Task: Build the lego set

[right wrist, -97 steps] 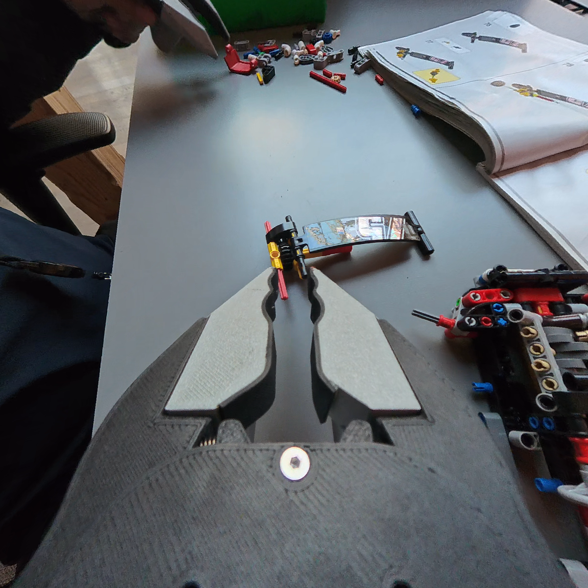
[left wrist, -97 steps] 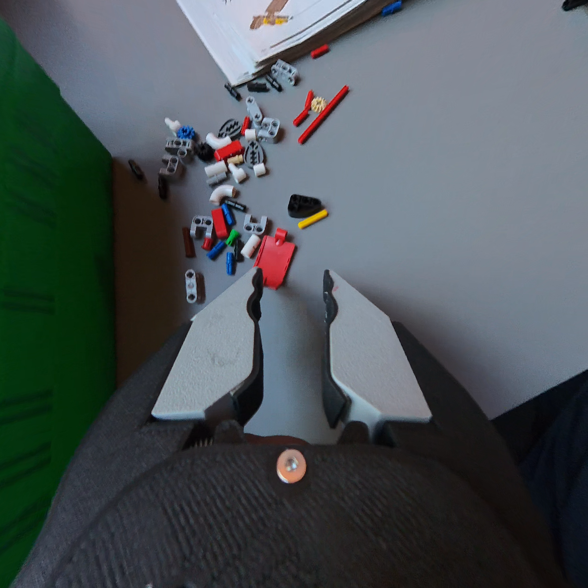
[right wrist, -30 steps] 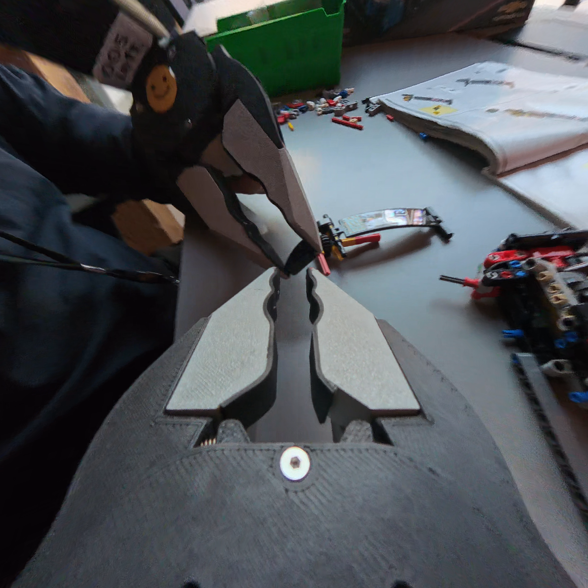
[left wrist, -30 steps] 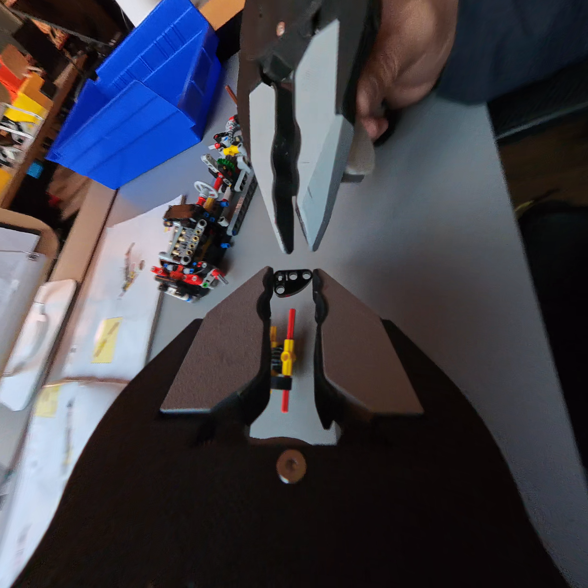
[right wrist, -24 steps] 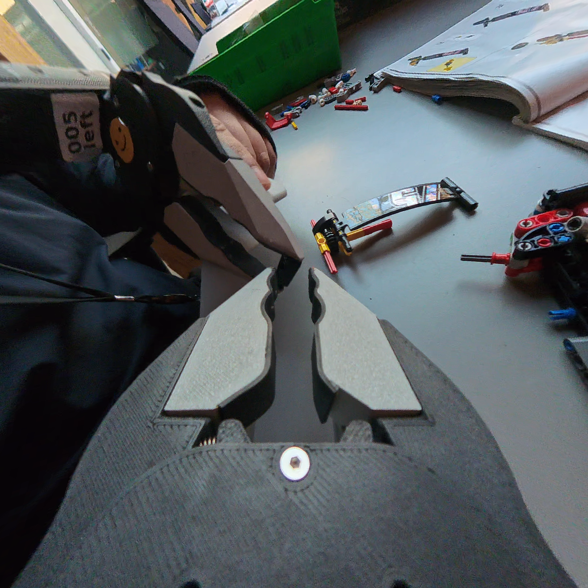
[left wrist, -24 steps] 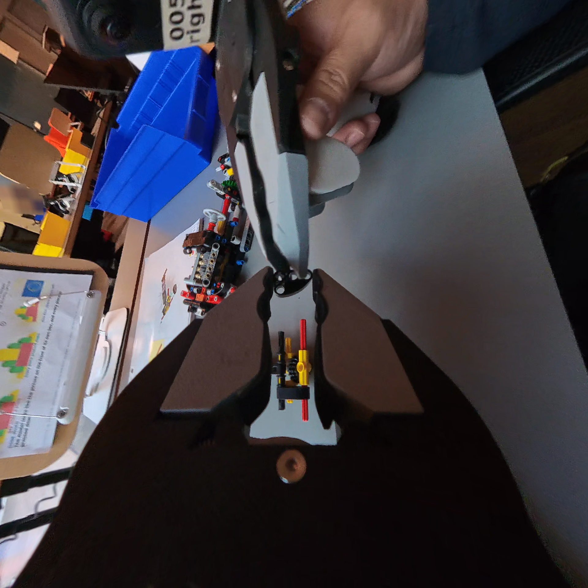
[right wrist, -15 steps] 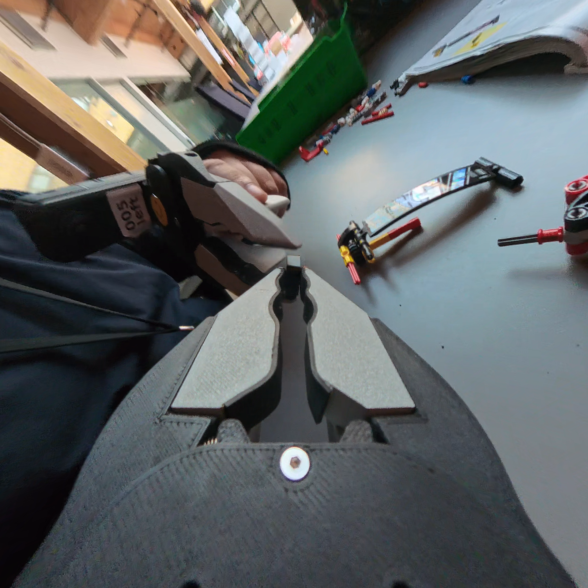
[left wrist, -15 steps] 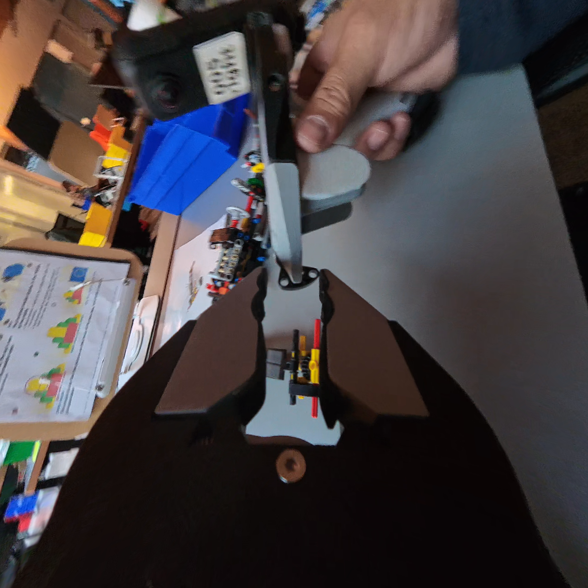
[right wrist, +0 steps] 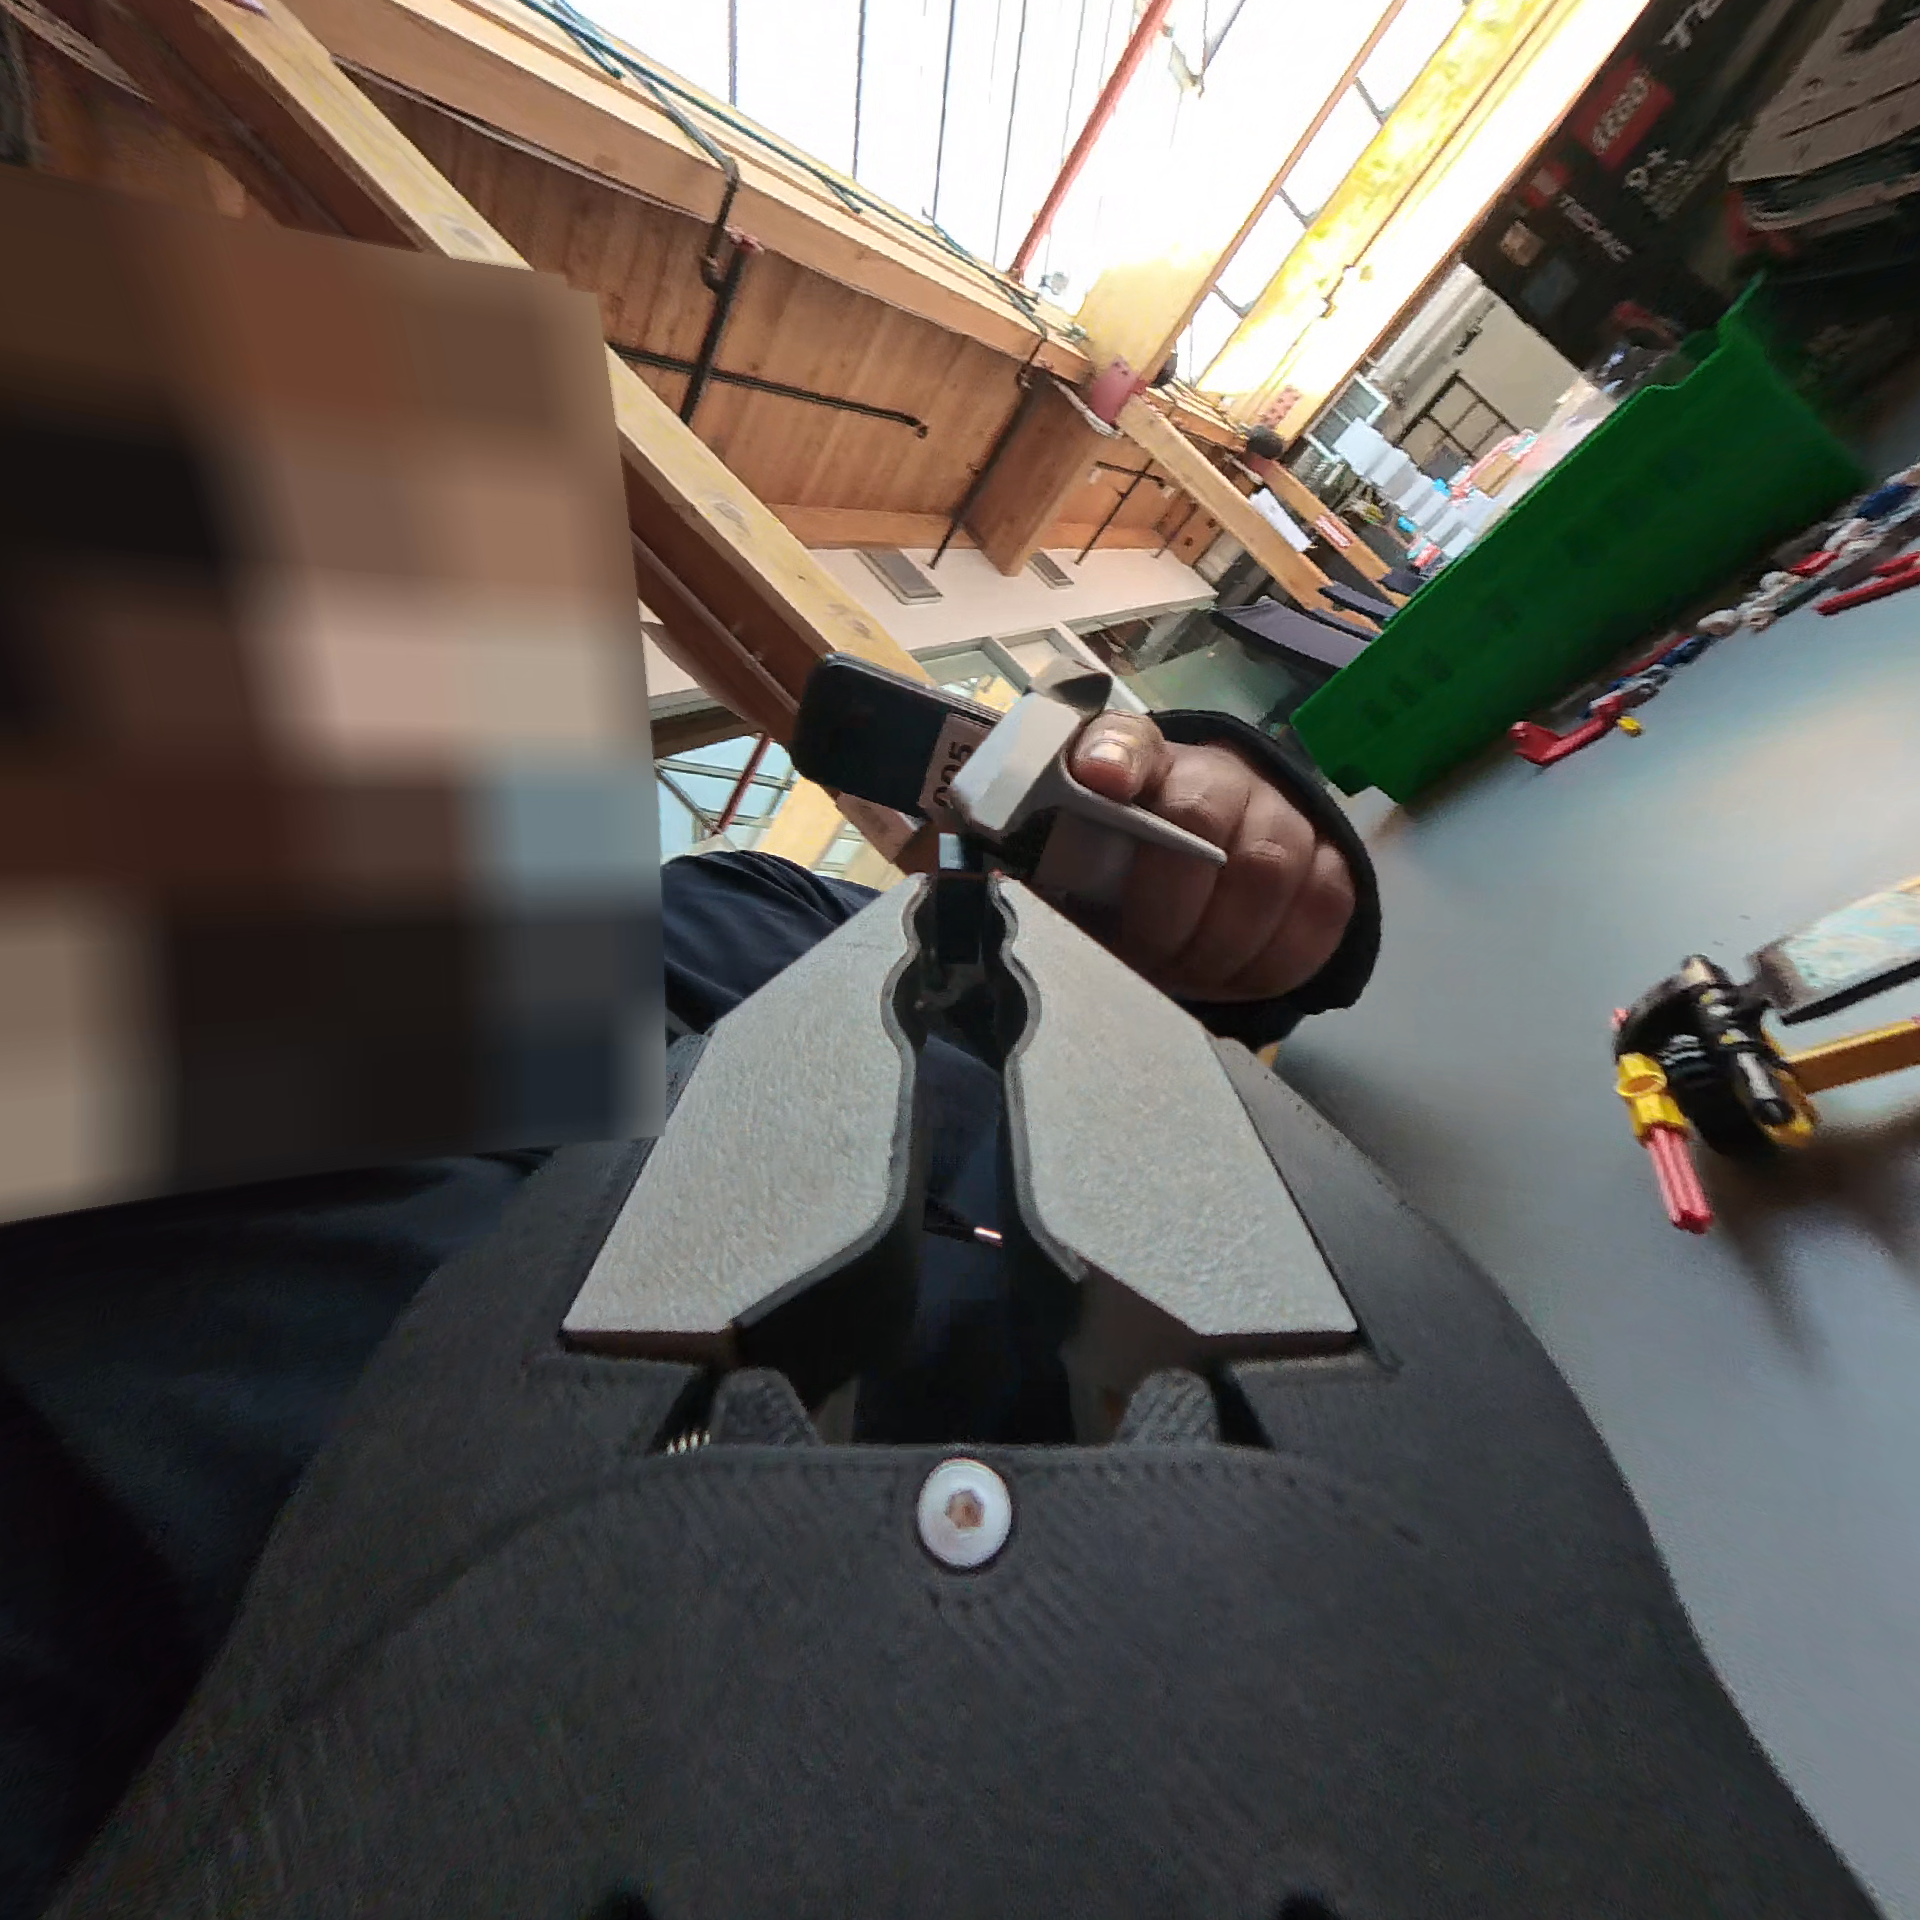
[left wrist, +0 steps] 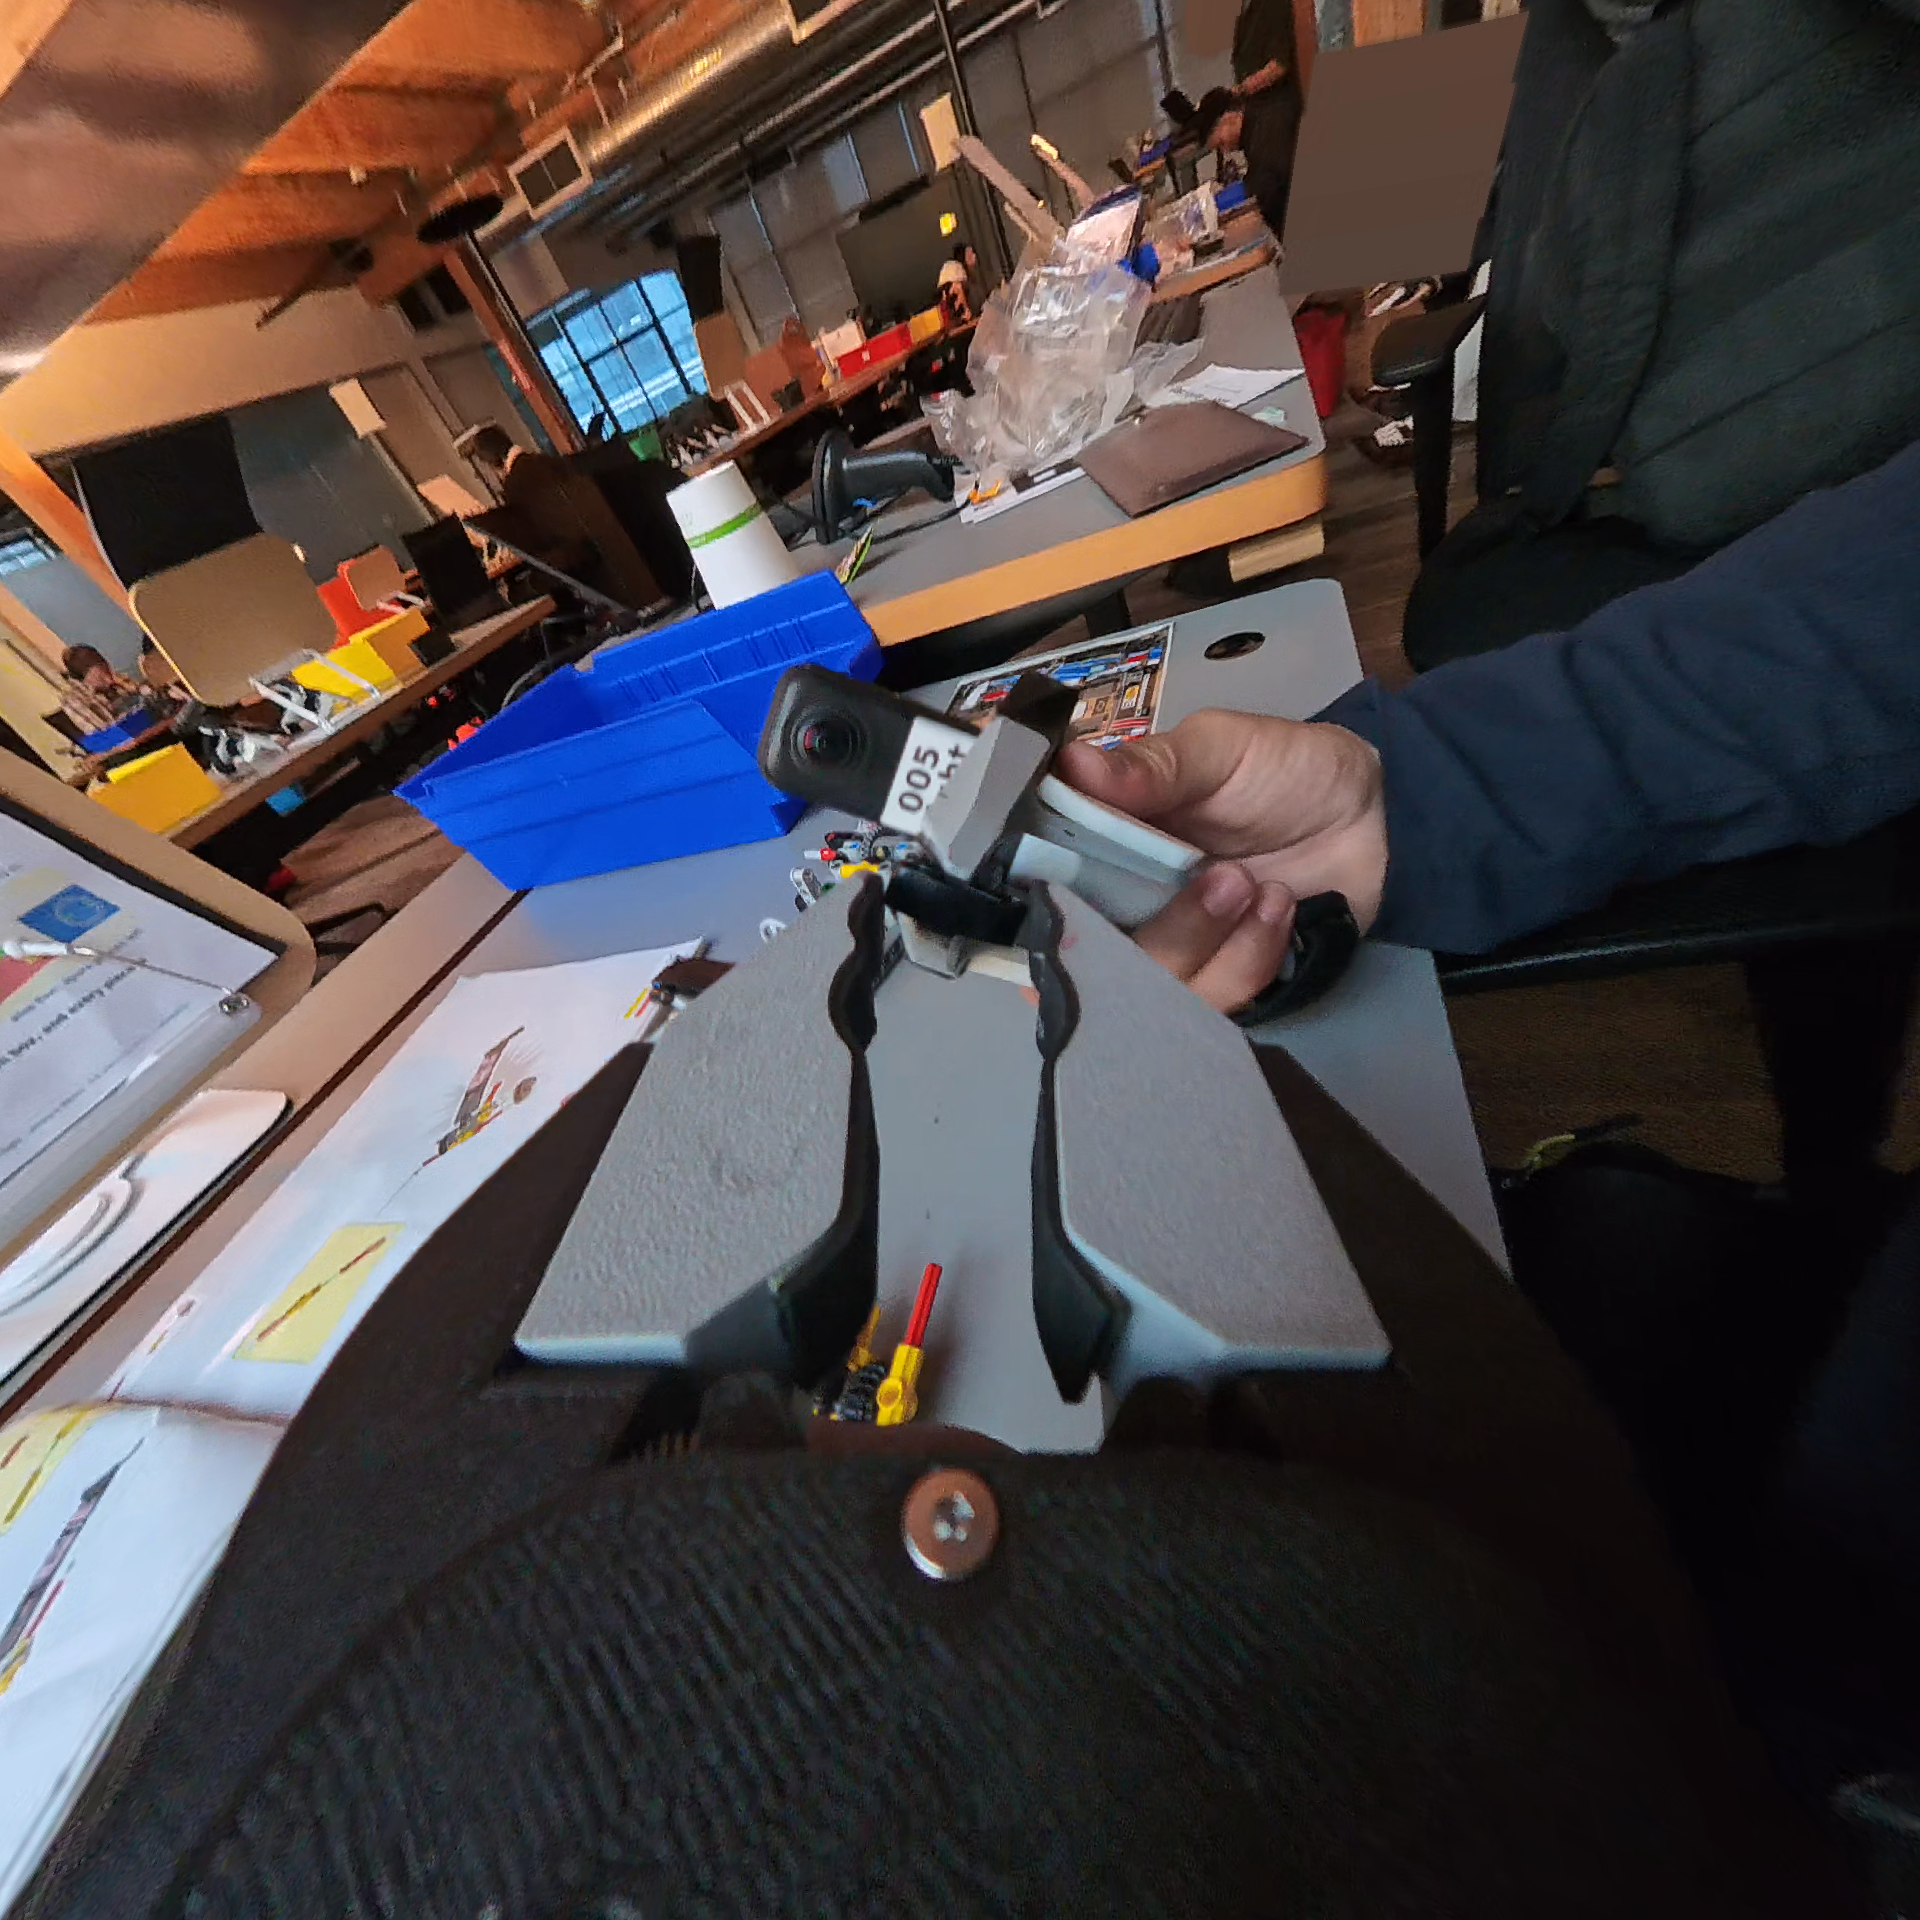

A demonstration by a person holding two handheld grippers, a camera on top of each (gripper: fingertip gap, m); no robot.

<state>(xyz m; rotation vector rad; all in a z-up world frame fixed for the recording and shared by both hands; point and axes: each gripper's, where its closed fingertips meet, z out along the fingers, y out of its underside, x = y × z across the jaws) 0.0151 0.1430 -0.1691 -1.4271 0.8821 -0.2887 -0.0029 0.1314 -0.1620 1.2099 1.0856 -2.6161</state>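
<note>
A small black brick piece (left wrist: 956, 914) is held above the grey table (left wrist: 1351, 1039). My right gripper (right wrist: 956, 904) is shut on it, and the piece shows edge-on between its pads (right wrist: 956, 935). My left gripper (left wrist: 954, 925) faces it tip to tip, jaws apart. The piece spans the space between its fingertips, which stand close at either end without visibly pressing. The right gripper (left wrist: 961, 951), in a person's hand (left wrist: 1247, 810), also shows in the left wrist view. The left gripper (right wrist: 977, 847) also shows in the right wrist view.
A small black, yellow and red-axle assembly (right wrist: 1714, 1060) lies on the table and also shows below my left gripper (left wrist: 894, 1361). An open instruction booklet (left wrist: 416, 1122), a blue bin (left wrist: 644, 758) and a larger brick model (left wrist: 862, 852) are to the left. A green bin (right wrist: 1579, 613) and loose parts (right wrist: 1849, 582) are farther off. My two grippers' fingertips are within a few centimetres of each other.
The left gripper carried the black piece up to the right gripper, whose pads came together on it. The left jaws then widened off the piece. Both grippers have tilted upward.
</note>
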